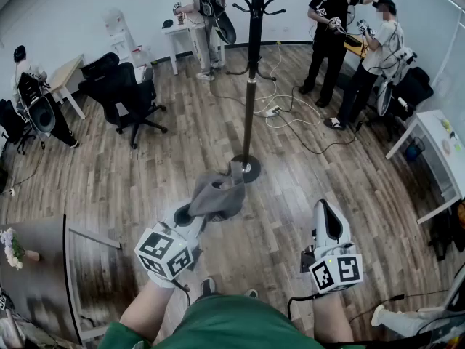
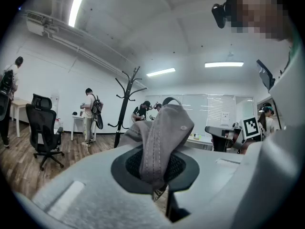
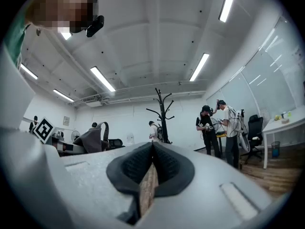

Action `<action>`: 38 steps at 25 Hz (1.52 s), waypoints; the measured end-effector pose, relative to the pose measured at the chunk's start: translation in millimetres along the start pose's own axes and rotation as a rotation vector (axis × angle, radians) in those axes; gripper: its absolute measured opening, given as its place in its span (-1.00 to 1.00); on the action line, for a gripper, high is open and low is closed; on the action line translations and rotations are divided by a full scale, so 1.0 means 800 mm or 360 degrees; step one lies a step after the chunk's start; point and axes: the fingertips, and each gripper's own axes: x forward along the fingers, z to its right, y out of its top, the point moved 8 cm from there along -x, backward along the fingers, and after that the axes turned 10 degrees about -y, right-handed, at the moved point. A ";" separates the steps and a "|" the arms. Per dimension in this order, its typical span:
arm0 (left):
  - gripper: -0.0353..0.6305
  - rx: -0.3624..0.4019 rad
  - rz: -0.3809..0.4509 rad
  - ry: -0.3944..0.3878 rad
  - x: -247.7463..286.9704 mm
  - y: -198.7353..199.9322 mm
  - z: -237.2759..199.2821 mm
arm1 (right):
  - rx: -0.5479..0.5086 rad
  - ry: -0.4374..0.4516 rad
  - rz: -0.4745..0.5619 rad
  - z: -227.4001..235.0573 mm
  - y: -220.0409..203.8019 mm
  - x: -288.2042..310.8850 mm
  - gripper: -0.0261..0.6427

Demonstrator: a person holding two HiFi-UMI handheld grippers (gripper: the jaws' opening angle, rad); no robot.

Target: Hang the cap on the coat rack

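My left gripper (image 1: 190, 211) is shut on a grey cap (image 1: 218, 195), which droops over the jaw tips low in front of me. The left gripper view shows a fold of the cap (image 2: 162, 137) pinched between the dark pads. The black coat rack (image 1: 251, 86) stands straight ahead, its round base (image 1: 245, 168) just beyond the cap and its hooks high up. It shows farther off in the left gripper view (image 2: 125, 104) and the right gripper view (image 3: 163, 113). My right gripper (image 1: 325, 206) is to the right, shut and holding nothing, its pads (image 3: 164, 163) closed together.
Black office chairs (image 1: 120, 97) stand at the left. Two people (image 1: 330, 35) work at the back right, another at a white table (image 1: 196, 20). Cables (image 1: 290, 115) trail across the wood floor right of the rack. A white desk (image 1: 436, 151) is at the right, a dark table (image 1: 36, 267) near left.
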 end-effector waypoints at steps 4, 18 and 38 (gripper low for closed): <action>-0.84 0.0005 0.0007 0.0003 0.003 -0.005 0.014 | -0.0003 0.0008 0.0006 0.011 -0.002 -0.009 -0.92; -0.84 -0.0087 0.0046 0.0088 0.009 -0.012 0.061 | 0.0098 0.0000 -0.0065 0.076 -0.005 -0.047 -0.91; -0.84 -0.0100 0.0218 0.0057 0.141 0.053 -0.066 | 0.0101 -0.0187 -0.0185 0.153 -0.006 0.072 -0.91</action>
